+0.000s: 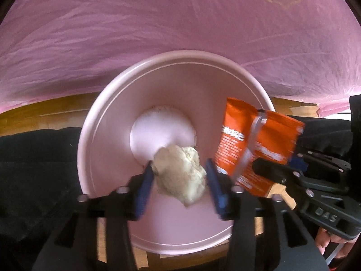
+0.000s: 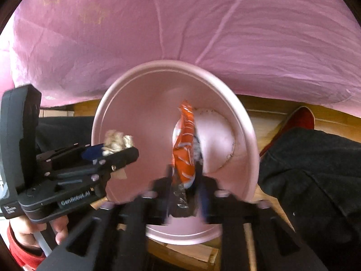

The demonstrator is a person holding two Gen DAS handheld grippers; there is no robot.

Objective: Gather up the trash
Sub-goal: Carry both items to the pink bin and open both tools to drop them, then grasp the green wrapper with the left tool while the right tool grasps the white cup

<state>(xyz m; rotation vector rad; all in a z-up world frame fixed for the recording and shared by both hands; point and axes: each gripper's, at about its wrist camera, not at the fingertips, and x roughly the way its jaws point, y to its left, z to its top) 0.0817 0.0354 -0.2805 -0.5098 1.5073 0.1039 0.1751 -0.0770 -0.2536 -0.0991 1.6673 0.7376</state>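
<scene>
Pink plastic sheet (image 1: 158, 22) fills the background above a wooden floor (image 1: 45, 110), and a pink bin (image 1: 99, 135) stands on that floor below both grippers, its mouth facing up at the cameras.

Left gripper (image 1: 179, 180) points down into the bin. A crumpled paper wad (image 1: 178, 174) sits between its 2 blue pads (image 1: 144, 180). The near pad on the left touches the wad; on the right a thin gap shows, so the jaws stand parted around the wad and do not clamp it. In the right wrist view the wad (image 2: 117, 142) shows at the tip of that gripper (image 2: 112, 151), over the bin's left rim.

Right gripper (image 2: 185, 194) also hangs over the bin (image 2: 246, 135). An orange wrapper (image 2: 185, 149) stands on edge between its fingers, its silver end low in the gap. The fingers are blurred, and the jaws are parted with space on either side of the wrapper. From the left wrist view the wrapper (image 1: 255, 144) shows flat, over the bin's right rim, at the tip of the right gripper (image 1: 277, 164).

Dark trouser legs (image 2: 315, 169) flank the bin, and a red shoe (image 2: 300, 117) rests on the floor to the right.
</scene>
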